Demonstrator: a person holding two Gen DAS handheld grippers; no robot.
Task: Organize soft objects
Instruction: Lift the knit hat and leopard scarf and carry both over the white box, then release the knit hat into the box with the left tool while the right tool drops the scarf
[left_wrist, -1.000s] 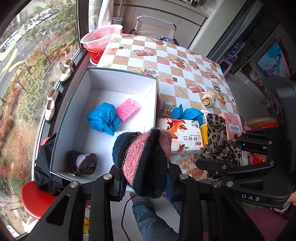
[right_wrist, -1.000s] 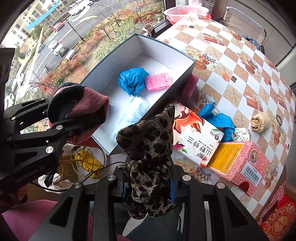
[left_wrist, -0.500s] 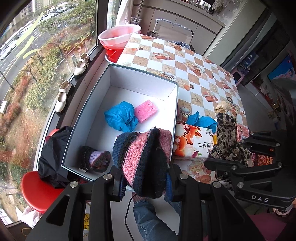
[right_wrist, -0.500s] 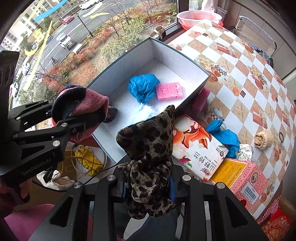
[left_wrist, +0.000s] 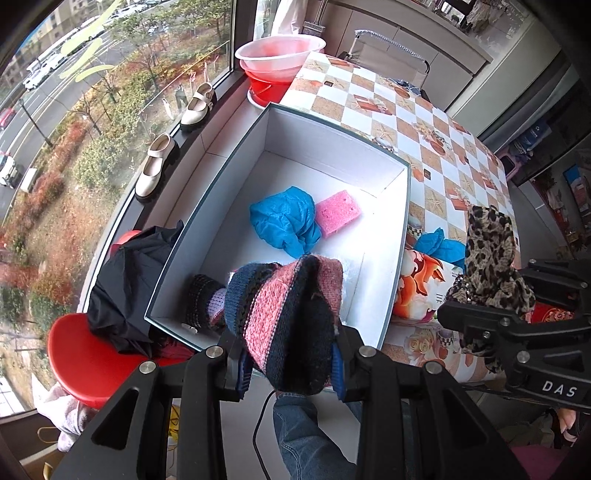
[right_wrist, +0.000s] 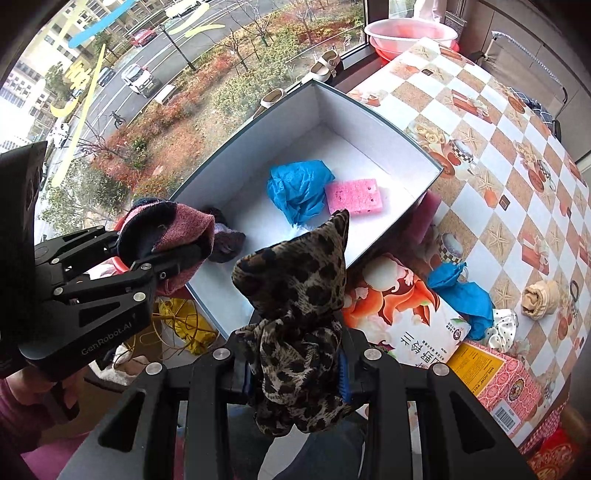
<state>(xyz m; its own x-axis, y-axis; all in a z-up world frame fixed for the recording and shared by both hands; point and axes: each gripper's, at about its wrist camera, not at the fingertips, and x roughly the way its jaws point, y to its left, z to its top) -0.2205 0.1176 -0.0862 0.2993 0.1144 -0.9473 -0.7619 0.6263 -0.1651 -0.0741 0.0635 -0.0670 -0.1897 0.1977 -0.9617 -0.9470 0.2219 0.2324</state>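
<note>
My left gripper (left_wrist: 291, 369) is shut on a pink, blue and black striped knit piece (left_wrist: 288, 314), held over the near end of the open white box (left_wrist: 402, 236). My right gripper (right_wrist: 295, 373) is shut on a leopard-print cloth (right_wrist: 299, 295), just outside the box's near right side. Inside the box lie a blue crumpled cloth (left_wrist: 284, 218), a pink sponge (left_wrist: 338, 210) and a dark knit roll (left_wrist: 203, 302). In the right wrist view the left gripper (right_wrist: 184, 254) with the knit piece (right_wrist: 166, 229) hangs at the box's near left corner (right_wrist: 192, 288).
On the checkered table (right_wrist: 498, 147) lie a printed packet (right_wrist: 402, 317), a second blue cloth (right_wrist: 465, 295), a beige roll (right_wrist: 539, 299) and a pink carton (right_wrist: 495, 376). Pink and red basins (left_wrist: 280, 59) stand beyond the box. Shoes (left_wrist: 155, 166) line the window sill; a red stool (left_wrist: 85, 354) bears black fabric.
Both grippers have shifted toward the box with their cloths still held; the box now lies more centred under them. The left gripper has rolled slightly.
</note>
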